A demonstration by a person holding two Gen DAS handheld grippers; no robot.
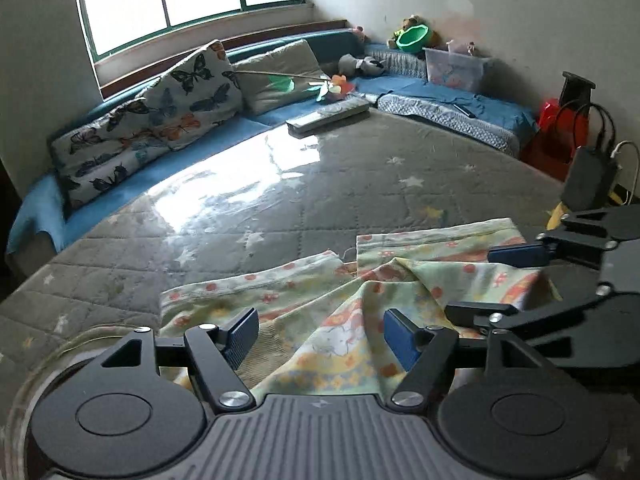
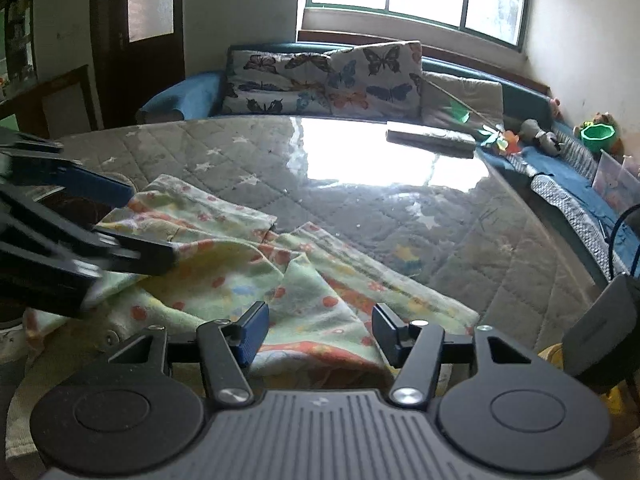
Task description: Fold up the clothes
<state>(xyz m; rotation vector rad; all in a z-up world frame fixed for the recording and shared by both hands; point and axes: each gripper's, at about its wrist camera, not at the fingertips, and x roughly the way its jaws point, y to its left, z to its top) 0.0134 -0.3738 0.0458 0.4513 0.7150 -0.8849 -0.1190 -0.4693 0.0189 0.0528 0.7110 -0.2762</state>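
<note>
- Left wrist view: left gripper has its fingers spread wide, holding nothing. The floral garment, crumpled, lies on the worktop directly under and ahead of them, its long axis running left-right. The right gripper comes in from the right, fingers apart, over the garment's right part.
- Right wrist view: right gripper fingers open, empty, a raised fold of the floral garment between and just ahead. The left gripper sits over the cloth's left end, fingers apart. The far hem lies flat; open worktop beyond to spread into.

Left hand-held gripper, right hand-held gripper: black linkages, blue pads, silver screws, ribbed grey base
</note>
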